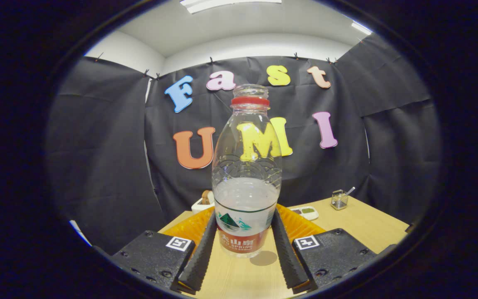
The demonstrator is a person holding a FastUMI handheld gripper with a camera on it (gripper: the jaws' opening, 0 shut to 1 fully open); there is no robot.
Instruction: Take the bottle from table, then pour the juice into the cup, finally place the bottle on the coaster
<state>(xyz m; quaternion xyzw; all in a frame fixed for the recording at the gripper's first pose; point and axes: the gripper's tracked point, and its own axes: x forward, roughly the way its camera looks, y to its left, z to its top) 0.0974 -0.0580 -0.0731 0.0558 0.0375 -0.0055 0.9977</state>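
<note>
Claw (244,245) gripping an upright, uncapped bottle (246,178), both fingers (199,253) pressed against its lower labelled sides. The bottle, partly filled with cloudy liquid, hangs just above the tabletop (367,224), its shadow below. An orange mat (301,224) lies behind it.

Staged test booth in an office-type room. Black cloth wall (98,166) clipped up on all sides; white ceiling with strip lights (222,4) above. Light wooden table (371,224) carries a few small props against the cloth.
</note>
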